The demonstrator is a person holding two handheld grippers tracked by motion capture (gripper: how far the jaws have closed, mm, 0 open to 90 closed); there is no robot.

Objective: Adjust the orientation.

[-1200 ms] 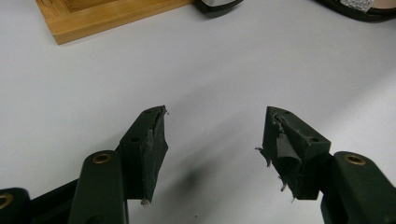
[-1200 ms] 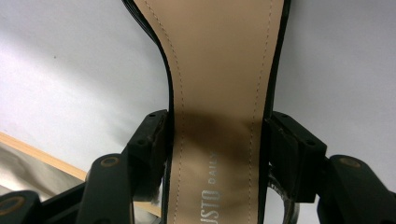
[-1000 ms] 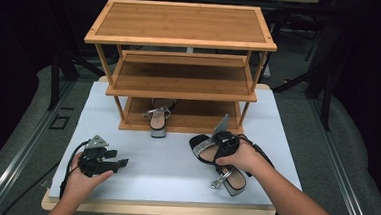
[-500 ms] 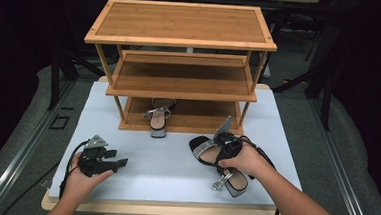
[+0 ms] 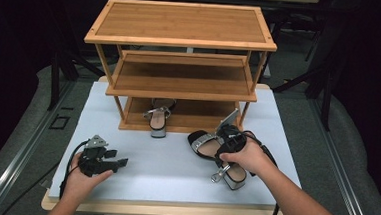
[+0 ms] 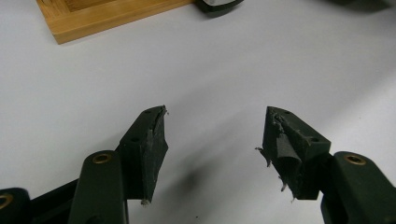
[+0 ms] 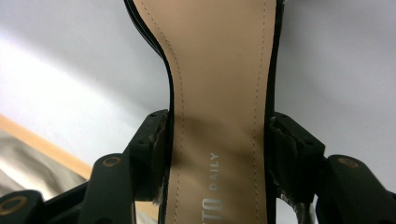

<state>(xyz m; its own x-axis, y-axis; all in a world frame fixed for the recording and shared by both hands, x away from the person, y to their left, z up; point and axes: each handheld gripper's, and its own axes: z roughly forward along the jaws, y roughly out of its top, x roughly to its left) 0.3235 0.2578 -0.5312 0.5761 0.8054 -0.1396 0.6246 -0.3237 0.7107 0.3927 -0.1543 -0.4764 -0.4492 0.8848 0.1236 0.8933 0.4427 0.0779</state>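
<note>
Right gripper point(image 5: 224, 148): your jaws sit on both sides of the heeled sandal's point(image 5: 214, 154) waist, and in the right gripper view the pads meet the edges of its tan insole point(image 7: 219, 116), pinching it.
Sandal: it lies on the white table point(image 5: 175, 161), just in front of the bamboo shoe rack point(image 5: 180, 82).
Left gripper point(image 5: 115, 161): your jaws stand spread over bare tabletop, nothing between them.
Other sandal point(image 5: 159, 118): on the rack's bottom shelf, heel toward you.

Bright overhead light falls on the white table point(image 5: 175, 161); the surroundings are dark, shadows soft, close views slightly blurred.
</note>
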